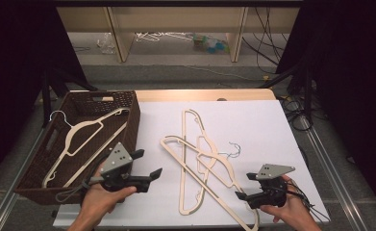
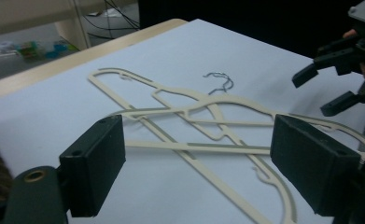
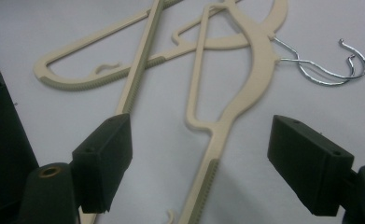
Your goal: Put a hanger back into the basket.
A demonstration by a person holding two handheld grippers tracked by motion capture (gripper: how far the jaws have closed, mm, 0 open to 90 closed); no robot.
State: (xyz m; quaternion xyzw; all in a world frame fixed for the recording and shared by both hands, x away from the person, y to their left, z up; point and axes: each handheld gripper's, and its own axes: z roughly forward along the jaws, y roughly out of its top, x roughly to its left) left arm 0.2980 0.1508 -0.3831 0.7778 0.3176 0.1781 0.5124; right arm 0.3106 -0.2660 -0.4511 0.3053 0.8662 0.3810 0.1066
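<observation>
So the cream hangers [image 1: 200, 159] were lying crossed in a loose pile on the white tabletop [image 1: 253, 125], sitting between the two tools. Their wire hooks [image 3: 329, 70] poked out on the far side of the pile, up ahead and to the right of the right tool's jaws in the right gripper view.

The left tool [image 1: 144, 166] hovered just left of the pile with its jaws spread wide and nothing between them, pointing across toward the hangers. In the left gripper view the pile sat right beyond its jaws, not touched by either one.

The right tool [image 1: 243, 187] was down at the pile's near right corner, also gaping wide with nothing gripped. In the right gripper view, one hanger's straight arm [image 3: 203, 154] ran up between its jaws, but I couldn't see either pad pressing on it.

Out past the left tool's other side was a dark woven basket [image 1: 128, 103], right at the tabletop's edge, with one more cream hanger [image 1: 82, 139] already lying inside it, hook toward the far corner.

Both hands came in from the near edge, and the tools were well apart from each other.
</observation>
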